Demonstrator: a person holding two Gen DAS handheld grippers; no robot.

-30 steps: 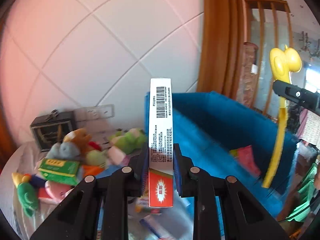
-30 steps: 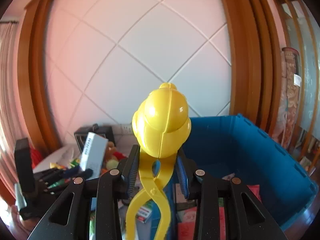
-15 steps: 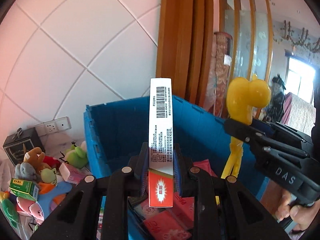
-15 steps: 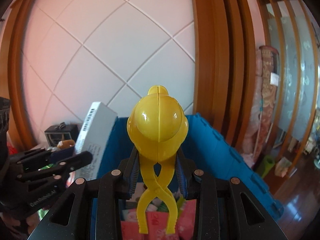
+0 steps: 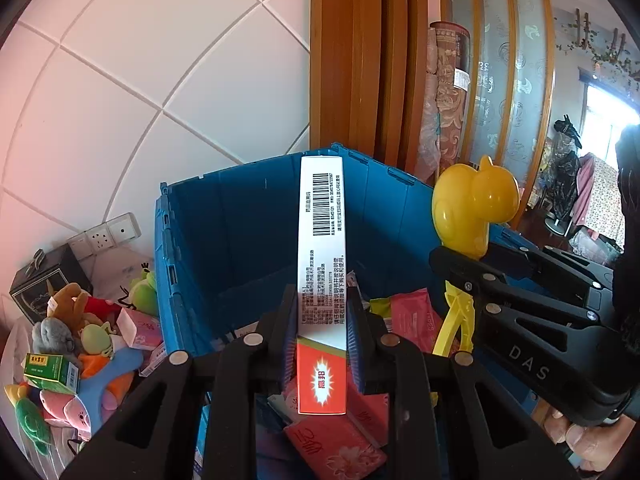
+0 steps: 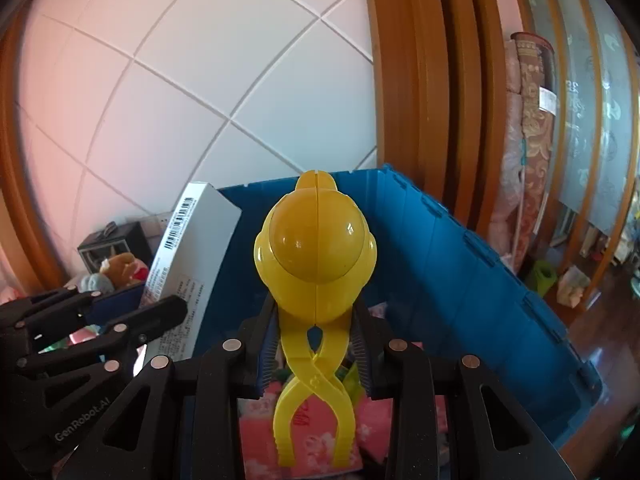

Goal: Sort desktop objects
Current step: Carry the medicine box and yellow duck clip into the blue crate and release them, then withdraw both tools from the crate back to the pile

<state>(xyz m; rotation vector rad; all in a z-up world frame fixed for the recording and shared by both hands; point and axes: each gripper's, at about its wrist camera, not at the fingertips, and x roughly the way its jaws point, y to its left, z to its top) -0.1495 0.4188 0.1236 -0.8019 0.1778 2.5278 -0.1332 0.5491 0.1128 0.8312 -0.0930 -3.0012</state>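
My left gripper (image 5: 322,320) is shut on a tall white and red box (image 5: 322,256) with a barcode, held upright above the blue crate (image 5: 248,216). My right gripper (image 6: 316,328) is shut on a yellow duck-shaped clamp toy (image 6: 316,264), also above the blue crate (image 6: 460,264). Each gripper shows in the other's view: the right gripper (image 5: 460,276) with the duck toy (image 5: 474,204) at right, the left gripper (image 6: 156,316) with the box (image 6: 188,256) at left. The crate holds red and pink packets (image 5: 336,444).
Left of the crate lies a pile of plush toys (image 5: 80,336), a green box (image 5: 50,368) and a dark box (image 5: 44,280) by a wall socket (image 5: 106,234). A tiled wall and a wooden door frame (image 5: 360,60) stand behind.
Both grippers have swung right from the toy pile to above the blue crate and tilted down toward it, still holding the box and the duck toy. The two grippers are closer together.
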